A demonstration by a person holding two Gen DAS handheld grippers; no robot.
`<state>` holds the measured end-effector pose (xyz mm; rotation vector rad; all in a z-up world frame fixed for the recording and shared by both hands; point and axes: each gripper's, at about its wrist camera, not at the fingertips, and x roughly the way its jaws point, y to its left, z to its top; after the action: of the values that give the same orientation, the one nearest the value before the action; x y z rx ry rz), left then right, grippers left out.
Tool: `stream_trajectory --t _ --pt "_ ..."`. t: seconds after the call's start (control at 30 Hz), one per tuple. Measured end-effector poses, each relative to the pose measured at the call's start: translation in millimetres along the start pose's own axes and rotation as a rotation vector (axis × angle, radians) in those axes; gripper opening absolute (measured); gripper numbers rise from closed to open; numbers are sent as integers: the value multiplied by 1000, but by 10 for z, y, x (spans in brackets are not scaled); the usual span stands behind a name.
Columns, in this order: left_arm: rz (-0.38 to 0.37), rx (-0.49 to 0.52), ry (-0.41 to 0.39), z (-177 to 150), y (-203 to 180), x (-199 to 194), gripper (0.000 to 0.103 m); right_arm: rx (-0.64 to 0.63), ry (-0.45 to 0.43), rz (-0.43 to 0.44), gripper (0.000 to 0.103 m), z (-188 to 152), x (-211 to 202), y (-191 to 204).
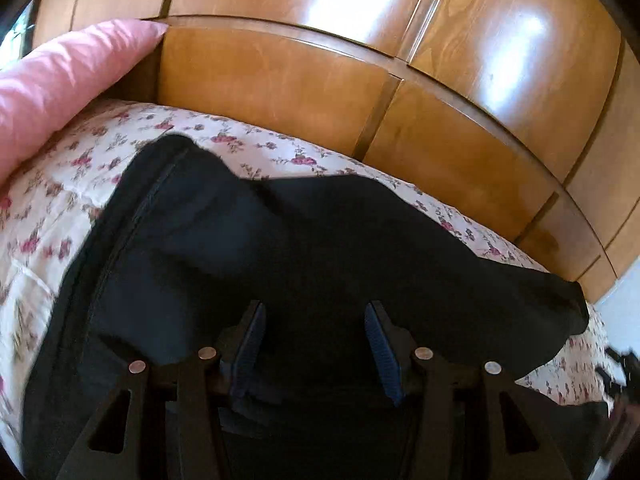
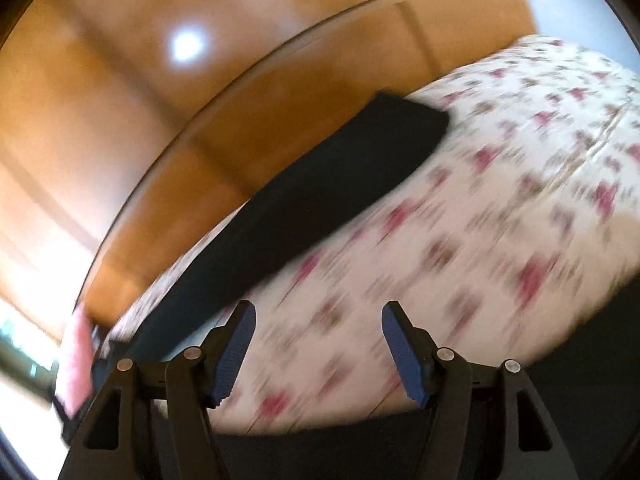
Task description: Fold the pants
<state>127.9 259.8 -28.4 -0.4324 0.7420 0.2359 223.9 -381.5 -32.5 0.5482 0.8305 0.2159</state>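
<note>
Black pants (image 1: 280, 248) lie spread on a floral bedspread (image 1: 60, 216). In the left wrist view my left gripper (image 1: 315, 312) hovers right over the dark cloth, jaws apart, nothing between the blue pads (image 1: 250, 344). In the right wrist view, which is blurred, one long black pant leg (image 2: 304, 200) runs from lower left to the upper middle along the bed's far edge. My right gripper (image 2: 318, 312) is open and empty over bare bedspread (image 2: 480, 200), just right of that leg.
A pink pillow (image 1: 60, 88) lies at the bed's far left and shows in the right wrist view (image 2: 76, 364) too. A glossy wooden wardrobe (image 1: 360, 40) stands close behind the bed. Dark floor shows below the bed edge (image 2: 600, 340).
</note>
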Motion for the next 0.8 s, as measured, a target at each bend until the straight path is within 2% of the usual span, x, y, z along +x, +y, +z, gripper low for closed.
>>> stream_trajectory --t 0.1,0.23,0.37,0.4,0.47,0.5,0.67,0.8 --pt "27 -16 -19 153 127 4 52 52 -8 -19 68 443 149 -167" --pt "93 -107 -39 365 396 92 54 19 6 -111 68 935 418 -175" --pt "210 -208 -28 435 699 285 63 -13 12 -192 68 1307 691 -93" --pt "206 -237 -5 411 789 389 63 -28 13 -209 68 1379 765 -54" --pt "180 -236 -46 375 800 365 71 -60 11 -246 68 1505 888 23" --pt "172 -224 -49 356 782 382 72 -78 13 -263 68 1563 960 66" --pt "208 -189 -52 342 661 393 73 -178 32 -383 68 1784 1341 199" --pt "179 -204 -66 352 692 395 74 -201 55 -427 66 1879 1564 192"
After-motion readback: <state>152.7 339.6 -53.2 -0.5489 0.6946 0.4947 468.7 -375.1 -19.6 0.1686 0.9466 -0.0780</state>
